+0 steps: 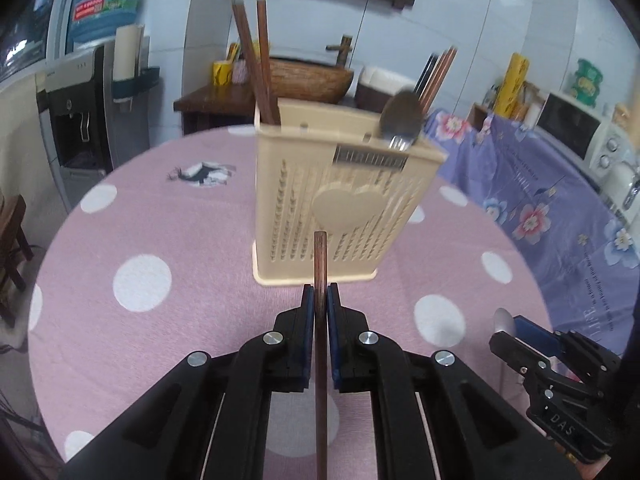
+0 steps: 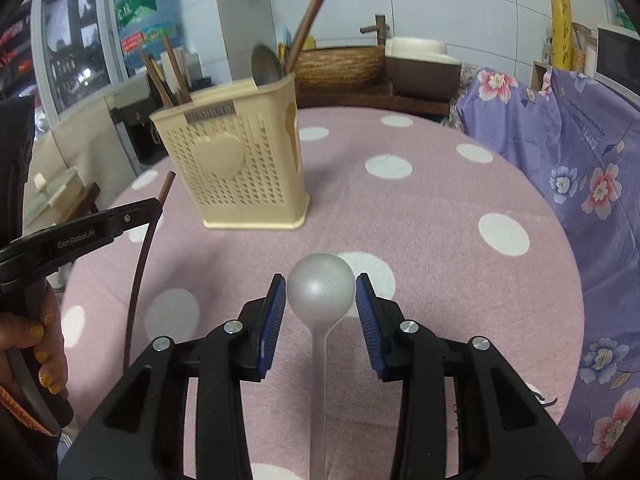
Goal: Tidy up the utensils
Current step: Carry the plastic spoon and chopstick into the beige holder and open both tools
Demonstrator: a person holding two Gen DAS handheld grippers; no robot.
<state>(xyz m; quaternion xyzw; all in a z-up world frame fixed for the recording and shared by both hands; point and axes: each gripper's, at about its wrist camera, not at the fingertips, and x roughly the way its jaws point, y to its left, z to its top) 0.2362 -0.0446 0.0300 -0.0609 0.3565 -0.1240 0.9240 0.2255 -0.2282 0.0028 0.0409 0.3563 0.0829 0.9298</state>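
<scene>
A cream slotted utensil holder (image 1: pixel 332 200) (image 2: pixel 236 168) with a heart on its front stands on the pink dotted table (image 2: pixel 420 248). It holds brown chopsticks (image 1: pixel 262 68), a metal spoon (image 1: pixel 402 114) and more sticks. My left gripper (image 1: pixel 320 296) is shut on a single brown chopstick (image 1: pixel 320 256), held just in front of the holder. The right wrist view shows that gripper (image 2: pixel 156 206) and its chopstick (image 2: pixel 140 264) at the left. My right gripper (image 2: pixel 321 280) grips the round bowl of a silver spoon (image 2: pixel 320 296) between its blue pads, above the tablecloth, right of the holder.
A purple flowered cloth (image 2: pixel 580 184) covers a surface to the right, with a microwave (image 1: pixel 568 124) behind it. Behind the table stand a woven basket (image 2: pixel 340 64) and a brown tub (image 2: pixel 424 68). A water dispenser (image 1: pixel 76 112) is at the left. A person's hand (image 2: pixel 40 344) holds the left gripper.
</scene>
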